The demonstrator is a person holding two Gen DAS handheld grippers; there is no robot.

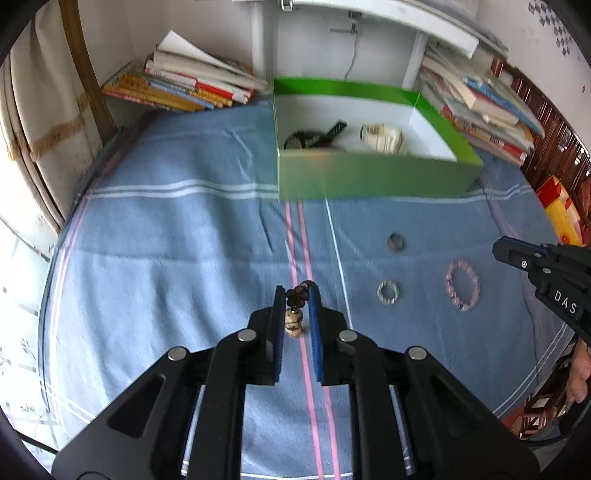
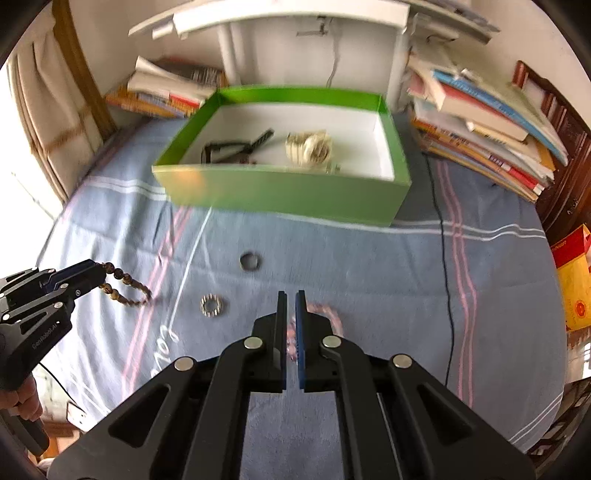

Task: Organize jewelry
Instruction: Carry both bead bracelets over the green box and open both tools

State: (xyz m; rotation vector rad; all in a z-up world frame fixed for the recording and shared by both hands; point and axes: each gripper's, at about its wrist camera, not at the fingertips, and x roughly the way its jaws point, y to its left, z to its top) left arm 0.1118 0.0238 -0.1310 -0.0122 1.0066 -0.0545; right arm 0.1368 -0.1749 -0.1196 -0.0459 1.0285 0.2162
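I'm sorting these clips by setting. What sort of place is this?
Probably a room in a home, at a desk or table. A striped blue cloth covers the surface, stacked books sit at both sides under a white shelf, and a curtain hangs beside it.

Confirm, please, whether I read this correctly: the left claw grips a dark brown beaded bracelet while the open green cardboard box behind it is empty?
Not quite: the green cardboard box holds a black watch and a cream one, as the right wrist view shows. The left claw does grip the dark brown beaded bracelet.
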